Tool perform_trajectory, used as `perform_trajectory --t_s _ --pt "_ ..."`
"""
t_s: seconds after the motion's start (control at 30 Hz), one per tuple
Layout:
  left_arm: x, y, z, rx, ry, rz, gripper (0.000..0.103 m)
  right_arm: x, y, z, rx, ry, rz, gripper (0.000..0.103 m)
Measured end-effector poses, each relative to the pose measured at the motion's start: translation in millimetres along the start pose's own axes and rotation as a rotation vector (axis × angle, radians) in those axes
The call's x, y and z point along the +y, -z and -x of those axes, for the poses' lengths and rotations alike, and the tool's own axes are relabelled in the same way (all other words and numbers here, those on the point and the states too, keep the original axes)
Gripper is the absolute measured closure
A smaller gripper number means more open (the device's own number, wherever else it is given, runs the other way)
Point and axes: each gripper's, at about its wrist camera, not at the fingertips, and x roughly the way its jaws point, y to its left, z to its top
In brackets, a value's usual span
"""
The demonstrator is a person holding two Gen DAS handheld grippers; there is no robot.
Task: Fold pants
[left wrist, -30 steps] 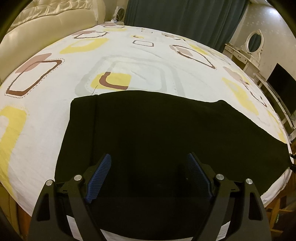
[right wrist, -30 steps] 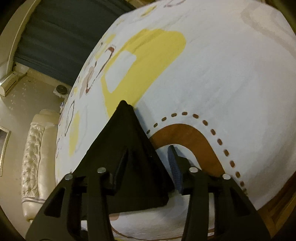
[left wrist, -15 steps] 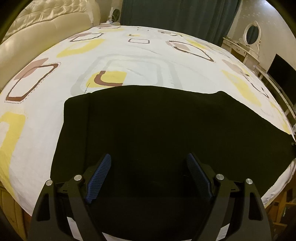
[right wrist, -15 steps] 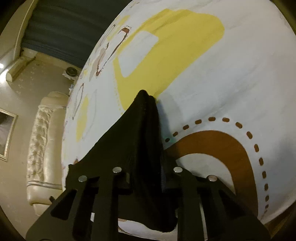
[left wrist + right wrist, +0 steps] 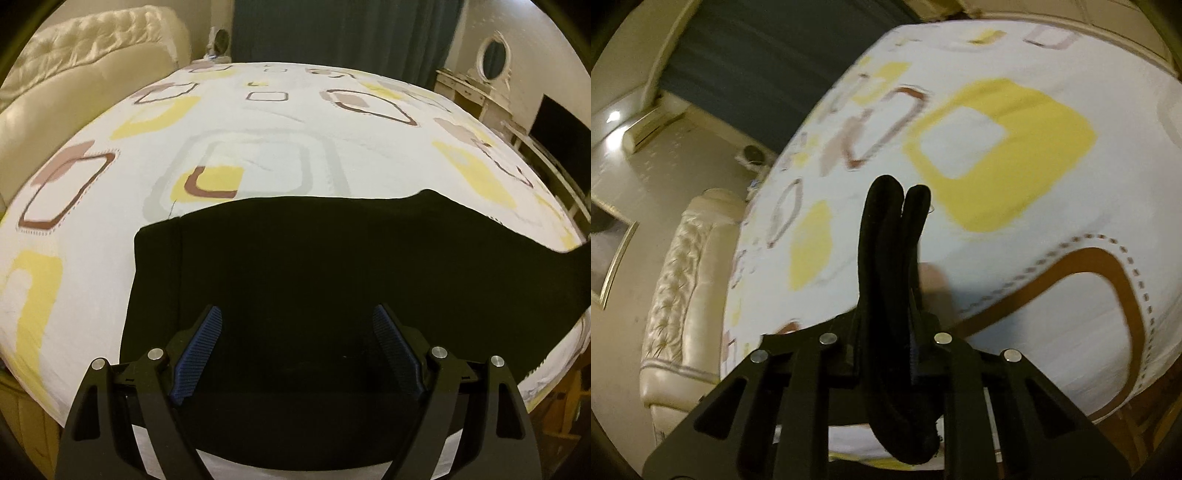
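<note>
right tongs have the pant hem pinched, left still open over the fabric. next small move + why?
Probably carry the right tongs up and across toward the waistband end, starting the fold. They are shut on the black pants, with the bunched hem raised off the bedsheet. The left tongs hover open above flat cloth, gripping nothing, so the right side alone has something to move.

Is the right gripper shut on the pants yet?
Shut. The right gripper has its jaws closed on a bunched end of the black pants, lifted off the bedsheet.
</note>
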Motion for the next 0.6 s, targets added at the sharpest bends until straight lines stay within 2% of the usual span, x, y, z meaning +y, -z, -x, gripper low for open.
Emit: perform_trajectory --t_s 0.2,0.33,0.43,0.6 --pt "-7 1 -3 -0.001 -0.004 -0.036 0.02 88 20 -6 0.005 -0.103 0.082 0.086" --pt "-3 3 -8 0.014 0.002 -0.006 0.02 140 41 -31 0.034 -0.123 0.132 0.086" --pt "4 2 -7 0.011 0.003 0.028 0.02 168 58 -52 0.062 -0.116 0.175 0.086" --pt "18 -2 -3 -0.006 0.02 0.111 0.02 204 94 -101 0.116 -0.055 0.233 0.086"
